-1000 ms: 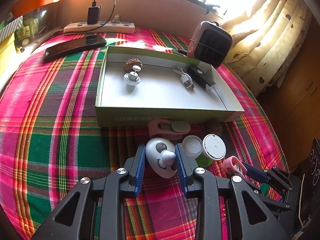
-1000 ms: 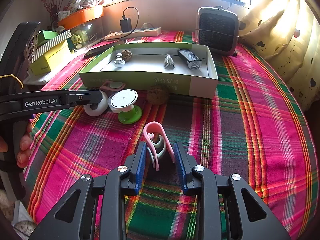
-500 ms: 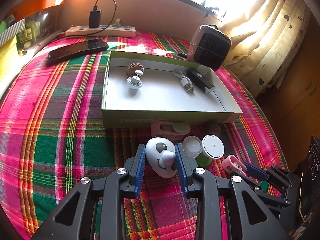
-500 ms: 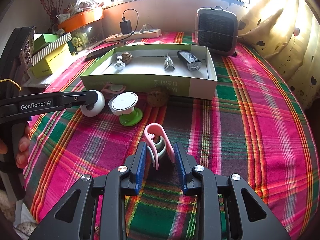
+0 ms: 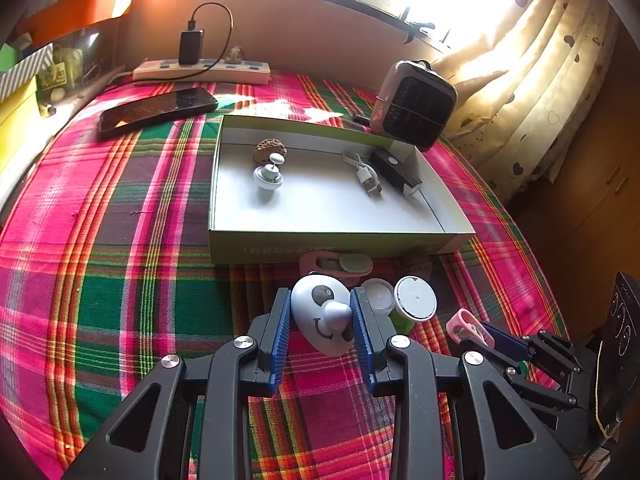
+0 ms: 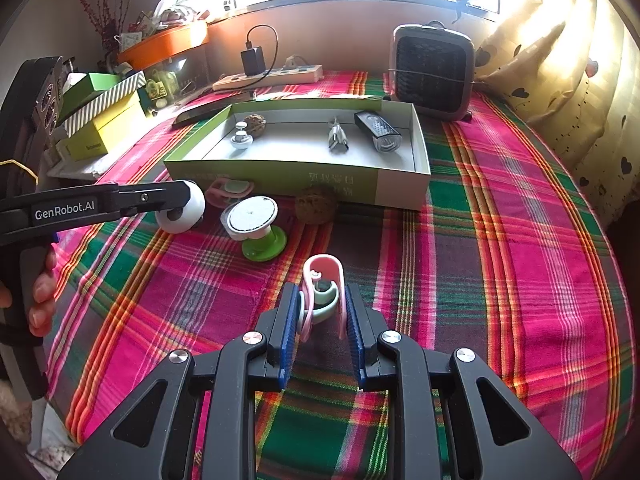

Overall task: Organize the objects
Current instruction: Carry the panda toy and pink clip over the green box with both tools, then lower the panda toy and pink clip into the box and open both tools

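Observation:
My left gripper (image 5: 320, 320) is shut on a white egg-shaped toy with a face (image 5: 324, 314), held just above the plaid cloth in front of the green tray (image 5: 280, 248); the toy also shows in the right wrist view (image 6: 180, 208). My right gripper (image 6: 322, 308) is shut on a pink clip with a mint part (image 6: 324, 292), lower right of the tray (image 6: 280, 178). The tray holds a walnut (image 5: 269, 148), a white knob (image 5: 267, 174), a USB cable (image 5: 366, 174) and a black device (image 5: 394, 172).
In front of the tray lie a pink and mint clip (image 5: 340, 266), a white disc on a green base (image 6: 256, 228), a small white cup (image 5: 378, 295) and a walnut (image 6: 316, 209). A phone (image 5: 156, 110), a power strip (image 5: 200, 72) and a small heater (image 5: 414, 106) stand behind.
Both grippers have risen and drawn back slightly with their objects still held; the tray and loose items look a little farther off.

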Available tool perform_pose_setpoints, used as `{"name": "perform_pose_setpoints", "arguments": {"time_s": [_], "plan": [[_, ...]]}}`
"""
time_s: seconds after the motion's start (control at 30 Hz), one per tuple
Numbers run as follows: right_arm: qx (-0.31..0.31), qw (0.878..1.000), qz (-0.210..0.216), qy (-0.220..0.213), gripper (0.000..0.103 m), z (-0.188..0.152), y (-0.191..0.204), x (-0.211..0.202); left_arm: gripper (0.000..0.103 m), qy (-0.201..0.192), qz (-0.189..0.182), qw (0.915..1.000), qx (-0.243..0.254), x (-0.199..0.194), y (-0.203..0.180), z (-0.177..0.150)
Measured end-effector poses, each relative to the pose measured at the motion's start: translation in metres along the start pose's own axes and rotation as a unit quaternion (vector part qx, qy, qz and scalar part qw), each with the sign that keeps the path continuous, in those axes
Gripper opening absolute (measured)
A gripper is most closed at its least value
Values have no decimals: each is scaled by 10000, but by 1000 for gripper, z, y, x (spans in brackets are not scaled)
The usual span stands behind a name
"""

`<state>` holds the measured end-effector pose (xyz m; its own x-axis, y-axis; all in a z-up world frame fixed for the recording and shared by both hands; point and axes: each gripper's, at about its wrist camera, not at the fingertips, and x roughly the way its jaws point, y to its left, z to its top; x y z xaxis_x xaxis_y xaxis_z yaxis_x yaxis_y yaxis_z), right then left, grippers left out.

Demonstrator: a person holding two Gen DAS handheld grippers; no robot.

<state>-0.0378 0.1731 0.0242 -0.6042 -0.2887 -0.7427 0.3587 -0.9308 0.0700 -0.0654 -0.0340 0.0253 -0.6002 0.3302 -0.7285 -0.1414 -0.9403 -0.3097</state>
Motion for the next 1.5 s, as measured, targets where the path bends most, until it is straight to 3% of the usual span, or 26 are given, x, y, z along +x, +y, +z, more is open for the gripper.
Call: {"name": "perform_pose_setpoints", "arguments": {"time_s": [0.63, 1.1, 1.5], "plan": [[-187, 9992, 183, -312, 24, 59, 0, 1, 28, -185, 0, 9998, 73, -5, -2, 29], [-312, 9987, 385, -145, 24, 117, 1, 49, 28, -172, 202, 9996, 61, 21, 9, 60], [-360, 9982, 433, 195, 24, 141, 0, 96, 28, -15, 308, 9995, 69, 46, 14, 69]]}}
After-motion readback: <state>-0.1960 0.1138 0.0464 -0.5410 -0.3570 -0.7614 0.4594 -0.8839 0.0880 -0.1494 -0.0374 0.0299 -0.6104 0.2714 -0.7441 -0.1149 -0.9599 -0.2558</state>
